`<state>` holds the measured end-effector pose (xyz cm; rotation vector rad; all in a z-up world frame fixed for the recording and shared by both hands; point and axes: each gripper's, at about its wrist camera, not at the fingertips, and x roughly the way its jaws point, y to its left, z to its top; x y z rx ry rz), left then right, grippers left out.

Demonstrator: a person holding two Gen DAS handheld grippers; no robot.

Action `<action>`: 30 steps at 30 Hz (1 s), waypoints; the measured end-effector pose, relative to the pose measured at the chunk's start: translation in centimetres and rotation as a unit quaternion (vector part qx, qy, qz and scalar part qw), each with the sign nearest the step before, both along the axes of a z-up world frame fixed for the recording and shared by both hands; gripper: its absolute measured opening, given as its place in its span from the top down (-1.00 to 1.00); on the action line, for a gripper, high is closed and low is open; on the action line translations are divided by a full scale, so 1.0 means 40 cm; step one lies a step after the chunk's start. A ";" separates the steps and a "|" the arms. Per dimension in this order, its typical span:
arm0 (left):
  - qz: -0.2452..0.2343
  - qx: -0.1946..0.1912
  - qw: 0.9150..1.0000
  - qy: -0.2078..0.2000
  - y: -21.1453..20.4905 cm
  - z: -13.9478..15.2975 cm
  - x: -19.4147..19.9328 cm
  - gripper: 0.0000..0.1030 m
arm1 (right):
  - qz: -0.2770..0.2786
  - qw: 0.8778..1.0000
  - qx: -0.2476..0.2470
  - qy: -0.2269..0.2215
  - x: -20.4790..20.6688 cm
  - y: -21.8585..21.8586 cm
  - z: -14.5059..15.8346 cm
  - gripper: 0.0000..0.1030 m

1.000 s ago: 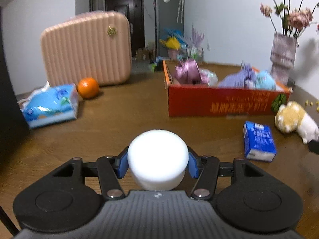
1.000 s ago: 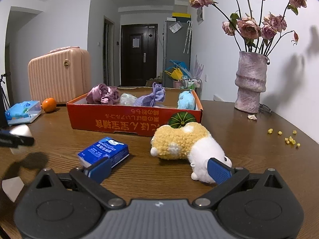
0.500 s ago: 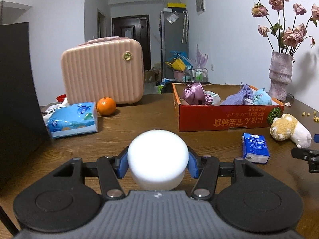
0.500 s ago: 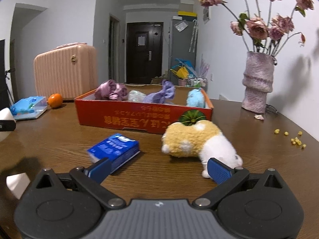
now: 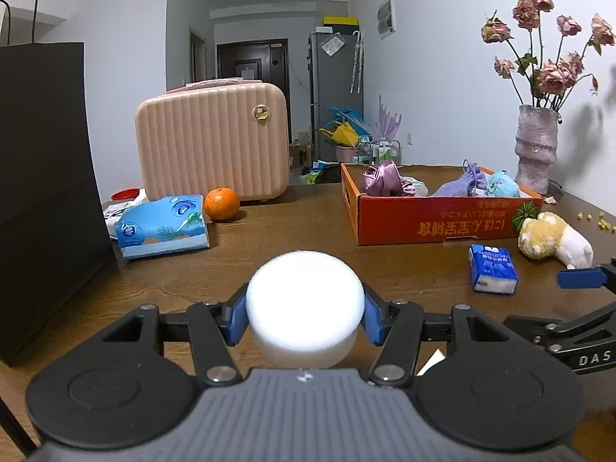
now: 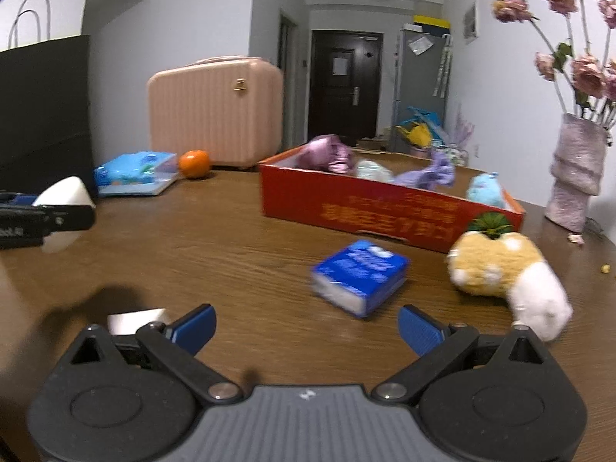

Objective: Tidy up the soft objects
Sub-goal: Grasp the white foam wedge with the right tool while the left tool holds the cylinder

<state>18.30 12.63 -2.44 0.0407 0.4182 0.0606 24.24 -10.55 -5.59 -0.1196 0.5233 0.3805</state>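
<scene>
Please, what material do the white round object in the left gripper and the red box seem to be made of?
White round object: probably foam or sponge, matte, with a fine grainy surface and no shine. It sits clamped between the jaws of the left gripper.
Red box: likely printed cardboard, with thin flat walls, a brown inner side and a slightly glossy red outside with lettering.

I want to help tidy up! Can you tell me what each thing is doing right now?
left hand-held gripper: shut on white foam ball
right hand-held gripper: open, holding nothing
red box: open-topped, holds soft things
plush toy: lying on table, outside box
blue tissue pack: lying on table
</scene>
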 end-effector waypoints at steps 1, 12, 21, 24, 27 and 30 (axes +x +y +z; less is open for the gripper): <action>0.000 0.002 1.000 0.000 0.003 -0.004 -0.006 -0.12 | 0.004 1.000 0.002 0.002 -0.007 0.012 0.000 -0.94; -0.008 -0.020 1.000 -0.015 0.038 0.002 -0.044 -0.12 | 0.033 0.999 0.011 0.037 -0.057 0.148 -0.005 -0.76; -0.020 -0.027 0.999 -0.017 0.044 0.005 -0.056 -0.12 | 0.040 0.997 -0.012 0.062 -0.064 0.229 -0.023 -0.29; -0.021 -0.030 0.999 -0.021 0.047 0.007 -0.058 -0.12 | 0.042 0.997 -0.008 0.071 -0.059 0.237 -0.027 -0.16; -0.021 -0.030 0.999 -0.021 0.047 0.008 -0.058 -0.12 | 0.049 0.996 -0.007 0.071 -0.060 0.246 -0.030 -0.01; -0.020 -0.030 0.999 -0.021 0.048 0.007 -0.058 -0.12 | 0.053 0.996 -0.010 0.074 -0.055 0.256 -0.035 0.10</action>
